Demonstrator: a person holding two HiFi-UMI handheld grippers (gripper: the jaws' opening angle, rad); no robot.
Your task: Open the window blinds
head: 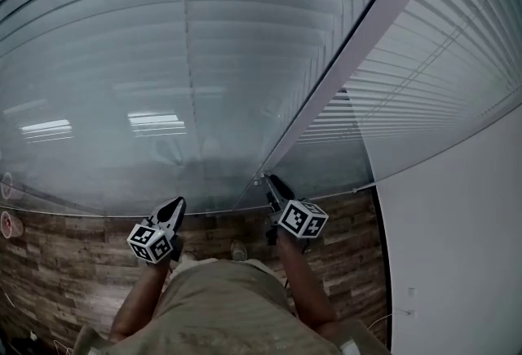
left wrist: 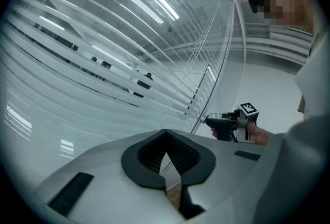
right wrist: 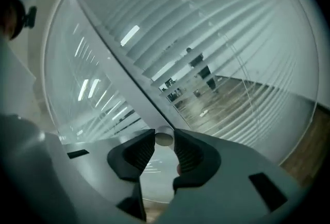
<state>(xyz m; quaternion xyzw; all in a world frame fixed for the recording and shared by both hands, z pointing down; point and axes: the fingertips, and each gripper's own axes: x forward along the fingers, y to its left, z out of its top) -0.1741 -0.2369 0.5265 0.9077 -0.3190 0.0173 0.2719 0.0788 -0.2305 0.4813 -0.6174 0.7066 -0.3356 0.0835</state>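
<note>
Gripping the knob (right wrist: 164, 138) on the mullion (head: 348, 59), the right gripper (head: 267, 180) is clenched on it at its very tips (a slim hold, by the look). Blinds (head: 204, 35) hang behind the glass from 9 to 3 o'clock, slats mostly closed. Left gripper (head: 176, 203) sits at 7 o'clock, pinched together and empty. Next, I judge: roll the knob to tilt the slats without losing the pinch.

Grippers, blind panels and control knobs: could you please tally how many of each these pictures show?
Grippers: 2 (left gripper, right gripper)
Blind panels: 2 (left blind panel, right blind panel)
Knobs: 1 (knob, between the right gripper's jaws)
Total: 5
</note>
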